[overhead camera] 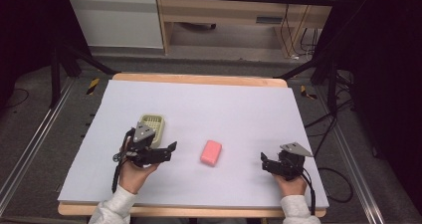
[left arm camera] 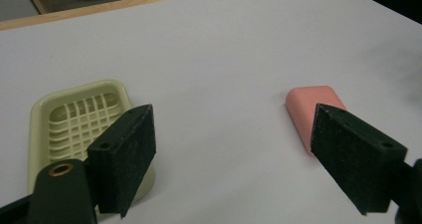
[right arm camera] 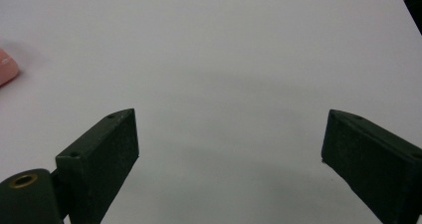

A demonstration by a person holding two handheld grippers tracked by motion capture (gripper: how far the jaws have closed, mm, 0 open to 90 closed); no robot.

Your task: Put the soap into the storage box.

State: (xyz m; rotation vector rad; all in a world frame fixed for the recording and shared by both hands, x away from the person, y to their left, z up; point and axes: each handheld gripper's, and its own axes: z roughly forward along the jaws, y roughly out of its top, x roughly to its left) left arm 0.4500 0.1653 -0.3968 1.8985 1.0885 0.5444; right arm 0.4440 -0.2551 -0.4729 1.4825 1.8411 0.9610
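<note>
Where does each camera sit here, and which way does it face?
High view: above the person's table edge, looking forward and down; both hands, left tool, right tool.
Left gripper view: on the left tool, facing soap dish and pink soap; jaws wide apart.
Right gripper view: on the right tool, facing bare table; jaws apart.
All three share the pink soap.

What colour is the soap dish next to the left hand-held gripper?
Pale yellow-green, with a grid-patterned bottom. The soap dish shows best in the left gripper view.
</note>
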